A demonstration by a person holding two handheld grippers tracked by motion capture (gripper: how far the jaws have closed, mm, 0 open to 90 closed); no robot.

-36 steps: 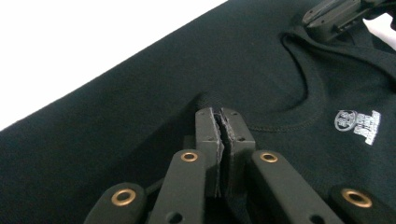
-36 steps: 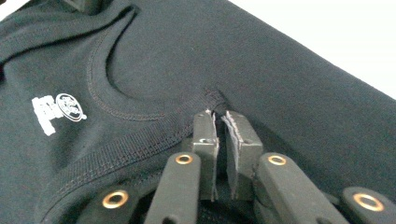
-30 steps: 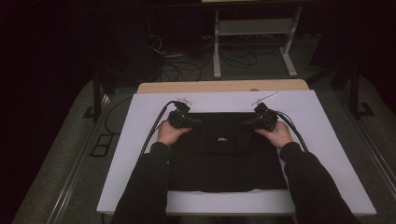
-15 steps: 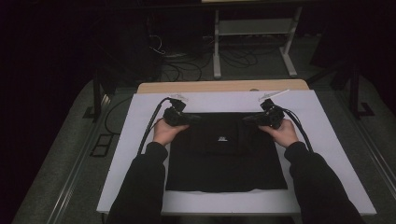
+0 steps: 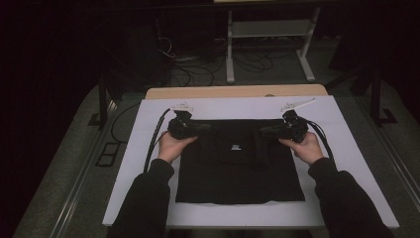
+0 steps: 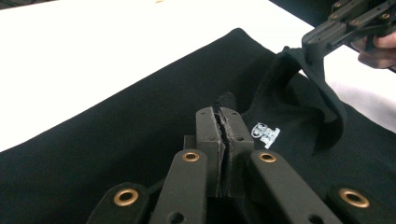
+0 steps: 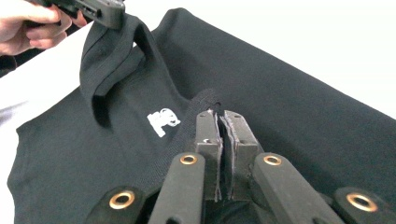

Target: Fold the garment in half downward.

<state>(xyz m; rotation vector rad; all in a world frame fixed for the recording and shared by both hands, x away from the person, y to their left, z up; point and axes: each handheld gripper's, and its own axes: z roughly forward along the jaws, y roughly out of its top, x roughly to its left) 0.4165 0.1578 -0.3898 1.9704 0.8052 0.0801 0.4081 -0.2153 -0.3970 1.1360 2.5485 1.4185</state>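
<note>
Black knit garment with a small white printed mark near its upper middle lies flat on the white rectangular table top, its lower hem toward the person and its far edge raised off the surface at two points. At the left raised point, the left gripper is clenched on a fold of the fabric; in the left gripper view its two black jaws stand pressed together with a thin ridge of cloth pinched at the tips. At the right raised point, the right gripper is likewise clamped on the fabric, and the right gripper view shows the jaws closed with a ribbed edge of the garment caught between them. Both grippers point inward toward each other, well apart, with the lifted edge spanning between them. Each is held in one hand, left hand and right hand, dark sleeves entering from the near side. Black cables trail from the grippers across the table top.
</note>
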